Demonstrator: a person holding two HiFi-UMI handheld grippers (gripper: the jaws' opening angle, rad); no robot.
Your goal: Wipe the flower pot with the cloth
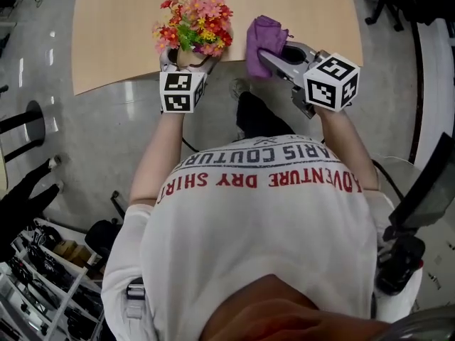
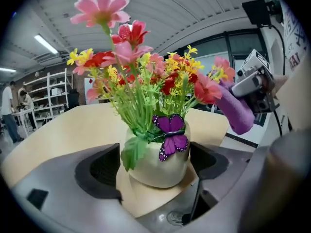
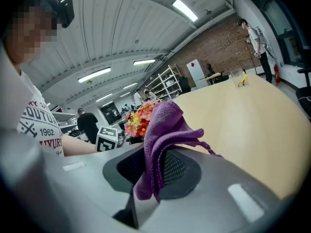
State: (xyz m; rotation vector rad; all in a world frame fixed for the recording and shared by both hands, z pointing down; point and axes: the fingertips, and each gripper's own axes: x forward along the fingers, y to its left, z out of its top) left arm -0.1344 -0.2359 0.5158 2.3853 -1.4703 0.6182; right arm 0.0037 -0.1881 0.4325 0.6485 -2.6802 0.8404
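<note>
head view: the flower pot (image 1: 186,52) stands on the table (image 1: 121,27), close to its near edge, with a bunch of red, pink and yellow flowers (image 1: 194,18) rising out of it. the left gripper (image 1: 188,62) reaches in from the near side, with one of its fingers on either side of the pot. the purple cloth (image 1: 263,41) hangs just to the right of the pot, off the table, pinched at the tip of the right gripper (image 1: 274,57).

left gripper view: the flower pot (image 2: 158,164) sits upright between the two fingers (image 2: 99,171), which are spread wide. a gap shows between the pot and each pad, so nothing is gripped. a purple butterfly (image 2: 171,135) decorates the front of the pot, and a green leaf droops over its rim. up and to the right of the pot, the cloth (image 2: 235,110) sticks out of the right gripper (image 2: 252,84), brushing the outer flowers.

right gripper view: the fingers (image 3: 182,171) are closed on the cloth (image 3: 163,140), which stands up in folds above them and trails down in front. to the left of the cloth, the flowers (image 3: 138,120) show, with the left gripper's marker cube (image 3: 108,139) just beside them. the pot itself is hidden here.
</note>
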